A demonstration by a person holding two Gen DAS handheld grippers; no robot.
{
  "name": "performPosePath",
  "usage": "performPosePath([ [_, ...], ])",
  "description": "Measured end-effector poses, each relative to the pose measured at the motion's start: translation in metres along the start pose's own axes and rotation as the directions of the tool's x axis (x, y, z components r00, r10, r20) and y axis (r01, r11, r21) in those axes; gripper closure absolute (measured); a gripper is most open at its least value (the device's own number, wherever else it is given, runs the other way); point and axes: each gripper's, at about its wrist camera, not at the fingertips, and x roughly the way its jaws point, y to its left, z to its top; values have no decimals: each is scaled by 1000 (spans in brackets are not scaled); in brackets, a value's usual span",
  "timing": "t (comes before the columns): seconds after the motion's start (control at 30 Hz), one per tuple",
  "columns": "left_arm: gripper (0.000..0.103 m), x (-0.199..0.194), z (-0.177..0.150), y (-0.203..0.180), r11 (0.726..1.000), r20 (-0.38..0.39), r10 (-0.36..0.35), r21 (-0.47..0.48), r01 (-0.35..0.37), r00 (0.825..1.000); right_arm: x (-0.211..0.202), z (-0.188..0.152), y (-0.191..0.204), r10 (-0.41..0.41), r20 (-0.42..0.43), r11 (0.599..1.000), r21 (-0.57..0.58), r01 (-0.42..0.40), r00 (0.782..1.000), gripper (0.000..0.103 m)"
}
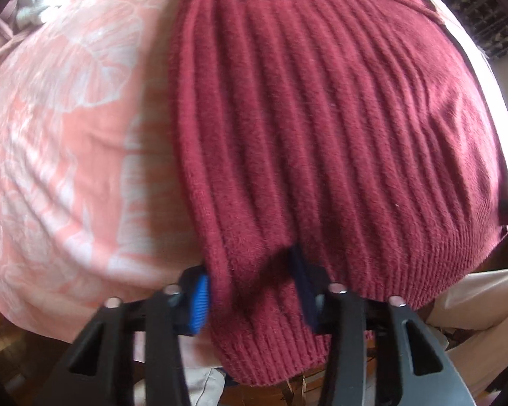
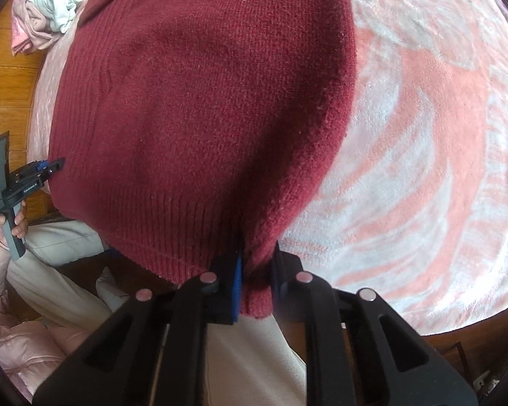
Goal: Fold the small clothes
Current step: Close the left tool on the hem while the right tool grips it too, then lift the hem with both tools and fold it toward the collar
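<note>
The left gripper [image 1: 254, 291] pinches the ribbed hem of a fuzzy dark-red knit sweater [image 1: 321, 135]; the right gripper [image 2: 255, 287] is clamped on the hem's other corner. The sweater lies spread on a plush coral blanket [image 2: 423, 135] with a pale leaf pattern. A crumpled pile of clothes [image 2: 47, 10] sits at the far edge.

sweater [image 1: 338, 135] top cropped, far clothes [image 2: 47, 10] blurred

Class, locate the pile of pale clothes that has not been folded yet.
In the right wrist view the pile of pale clothes sits at the far upper left, on the edge of the pink floral blanket, beyond the maroon sweater.
</note>
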Motion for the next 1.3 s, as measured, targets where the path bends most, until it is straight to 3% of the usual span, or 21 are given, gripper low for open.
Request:
performPosePath([
  [0.1, 86, -2, -3, -7, 1000, 12, -5, 26, 4, 1000, -10, 1, 0, 44, 36, 999, 2, -44, 998, 92],
  [0.27, 91, -15, 3, -4, 994, 29, -105, -37, 106, 994, -42, 4, -1, 152, 159, 988, -11, -152, 976, 92],
  [0.43, 92, -50, 18, 10, 969, 123, -224, -82, 234, 967, -78, 18, -7, 220, 280, 974, -3, -228, 934, 93],
  [0.6, 92, -85, 51, 34, 943, 230, -270, -134, 305, 935, -95, 50, -30, 228, 320, 964, 61, -260, 920, 93],
  [0.8, 92, -87, 103, 60, 928, 262, -252, -207, 309, 932, -95, 110, -44, 194, 313, 959, 139, -247, 930, 93],
  [1.1, 92, -44, 163, 77, 910, 232, -217, -304, 283, 948, -77, 171, -59, 172, 290, 937, 246, -247, 942, 93],
  [1.2, 92, -29, 174, 80, 909, 206, -211, -318, 269, 955, -74, 182, -64, 116, 280, 945, 266, -193, 953, 78],
  [1.23, 92, -24, 178, 82, 908, 197, -215, -321, 270, 957, -76, 182, -66, 90, 287, 948, 267, -170, 954, 57],
  [1.27, 89, -21, 181, 83, 907, 179, -224, -322, 272, 958, -79, 180, -67, 68, 304, 953, 264, -152, 950, 49],
  [1.3, 89, -19, 183, 85, 905, 164, -240, -320, 282, 957, -82, 178, -69, 65, 315, 956, 252, -149, 947, 51],
])
